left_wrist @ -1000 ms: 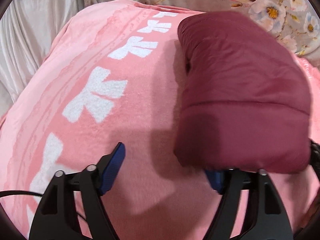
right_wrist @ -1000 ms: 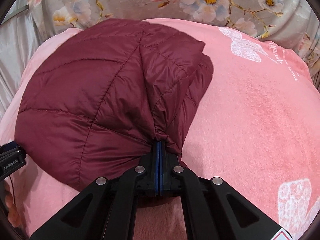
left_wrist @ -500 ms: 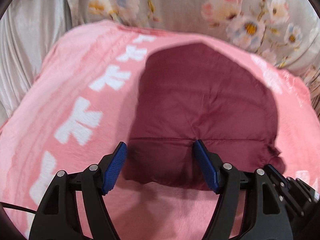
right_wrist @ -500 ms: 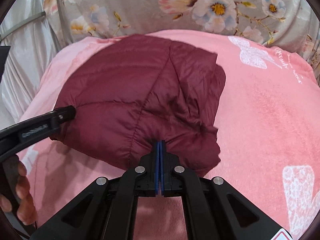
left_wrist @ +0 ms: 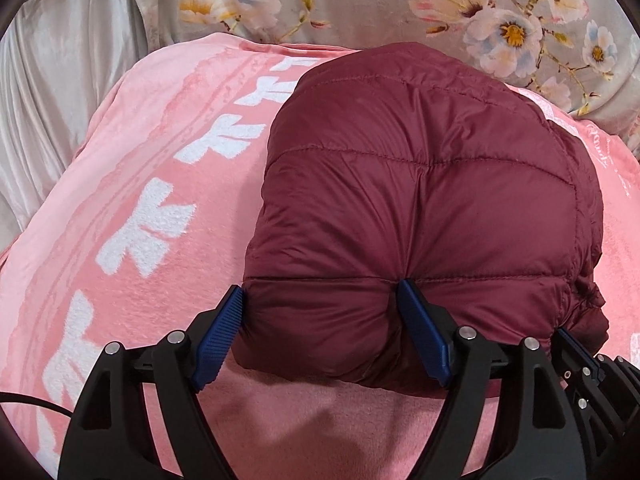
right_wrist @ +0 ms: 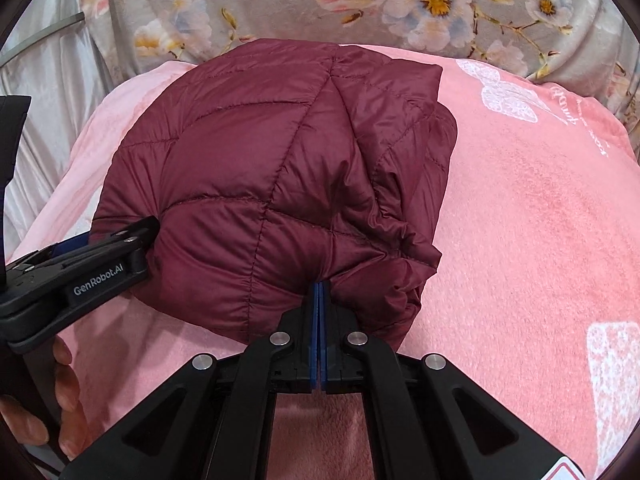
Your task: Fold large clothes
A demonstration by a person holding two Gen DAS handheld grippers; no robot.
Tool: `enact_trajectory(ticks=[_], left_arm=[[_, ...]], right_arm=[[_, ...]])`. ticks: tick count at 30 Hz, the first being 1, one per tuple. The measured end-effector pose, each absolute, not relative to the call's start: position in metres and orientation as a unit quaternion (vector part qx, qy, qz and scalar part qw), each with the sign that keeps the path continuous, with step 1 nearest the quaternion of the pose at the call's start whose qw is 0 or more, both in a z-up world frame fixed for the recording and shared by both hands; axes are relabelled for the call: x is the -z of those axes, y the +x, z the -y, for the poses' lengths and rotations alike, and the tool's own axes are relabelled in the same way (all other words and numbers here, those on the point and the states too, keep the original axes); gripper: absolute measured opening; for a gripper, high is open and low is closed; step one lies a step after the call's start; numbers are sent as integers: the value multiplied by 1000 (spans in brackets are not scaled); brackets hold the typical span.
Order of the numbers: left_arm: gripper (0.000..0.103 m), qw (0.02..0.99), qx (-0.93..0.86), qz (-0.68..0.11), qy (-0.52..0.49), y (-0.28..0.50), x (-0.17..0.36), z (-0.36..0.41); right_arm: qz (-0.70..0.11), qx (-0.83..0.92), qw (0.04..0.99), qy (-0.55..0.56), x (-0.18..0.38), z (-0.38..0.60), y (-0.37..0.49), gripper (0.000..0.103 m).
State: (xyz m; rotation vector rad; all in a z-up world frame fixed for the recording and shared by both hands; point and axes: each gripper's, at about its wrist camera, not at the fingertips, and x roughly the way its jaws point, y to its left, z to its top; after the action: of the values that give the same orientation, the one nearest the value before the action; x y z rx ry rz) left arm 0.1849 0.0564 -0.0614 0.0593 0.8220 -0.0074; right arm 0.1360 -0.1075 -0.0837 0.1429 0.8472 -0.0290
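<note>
Left tool (left_wrist: 320, 328) gapes wide around the maroon puffer jacket's (left_wrist: 420, 200) near edge, while right tool (right_wrist: 319, 300) pinches it tight.

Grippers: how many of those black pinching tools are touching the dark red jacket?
2. The right gripper is shut on the jacket near edge; the left gripper is open, straddling its near-left corner.

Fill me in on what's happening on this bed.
A person is folding a maroon jacket on a pink blanket, holding tongs in each hand. The right tongs are shut on the jacket's near edge, close to its bunched right corner. The left tongs are open, with the near left part of the jacket between their fingers, not yet pinched. The jacket is already a compact, puffy bundle lying on the blanket. A floral sheet lies behind it.
</note>
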Motion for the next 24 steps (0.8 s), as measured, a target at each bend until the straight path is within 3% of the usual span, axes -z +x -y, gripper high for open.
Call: enact_trajectory(ticks=[24], left_arm=[[80,924,-9,-381,29,186,73,-53]], right_arm=[[-413,27,909,55,86,95,142,0]])
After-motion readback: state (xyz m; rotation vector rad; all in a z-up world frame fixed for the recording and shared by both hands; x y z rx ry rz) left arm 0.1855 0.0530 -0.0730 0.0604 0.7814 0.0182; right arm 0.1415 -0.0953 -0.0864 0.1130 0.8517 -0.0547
